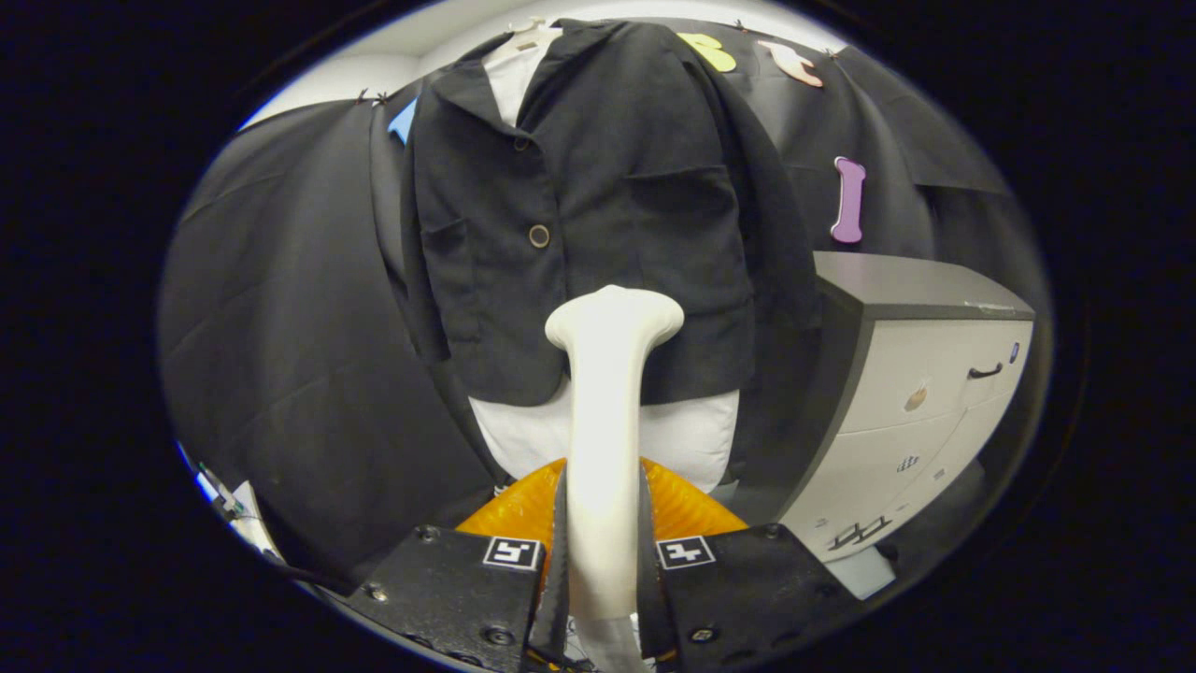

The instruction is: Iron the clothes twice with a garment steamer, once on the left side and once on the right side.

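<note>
The hand-held gripper (603,561) is closed on the steamer (605,411); its smooth white handle is pressed between both black fingers. The steamer's flat, wide head is seen near the lower front of the jacket (589,206). The jacket is dark, of matte woven cloth, with round buttons, and is hung over a white form (691,435). Beside it, on the right, a pale cabinet (925,393) with a dark top is placed. An orange ribbed part (687,509) is seen behind the fingers.

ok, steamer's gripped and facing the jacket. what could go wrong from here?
1. The gripper holds the garment steamer low on its slim handle; pushing against cloth could tilt it.
2. The jacket hangs loose, so it may swing away instead of flattening.
3. The cabinet stands close beside the jacket; a right-side pass could clip it.
</note>
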The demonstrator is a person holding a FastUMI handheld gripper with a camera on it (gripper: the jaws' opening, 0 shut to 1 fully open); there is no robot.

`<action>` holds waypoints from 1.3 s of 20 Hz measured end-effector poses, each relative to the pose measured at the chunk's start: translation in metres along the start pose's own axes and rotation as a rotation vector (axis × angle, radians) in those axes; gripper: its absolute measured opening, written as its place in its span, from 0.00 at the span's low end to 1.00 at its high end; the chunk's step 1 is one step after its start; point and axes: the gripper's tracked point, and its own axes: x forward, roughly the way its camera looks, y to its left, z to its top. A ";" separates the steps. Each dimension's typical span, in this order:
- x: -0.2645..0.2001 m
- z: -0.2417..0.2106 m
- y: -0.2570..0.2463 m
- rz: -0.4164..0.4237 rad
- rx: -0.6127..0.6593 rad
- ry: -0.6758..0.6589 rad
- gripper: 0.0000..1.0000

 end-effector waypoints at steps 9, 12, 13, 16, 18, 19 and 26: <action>-0.002 -0.027 -0.003 -0.023 -0.004 0.053 0.32; -0.015 -0.038 -0.004 -0.029 0.007 0.070 0.32; -0.020 -0.035 -0.003 -0.028 0.004 0.060 0.32; -0.030 -0.017 0.011 -0.007 -0.032 0.028 0.32; -0.038 -0.003 0.026 0.025 -0.046 0.000 0.32; -0.043 0.007 0.037 0.047 -0.052 -0.025 0.32; -0.098 0.141 0.125 0.218 -0.164 -0.373 0.32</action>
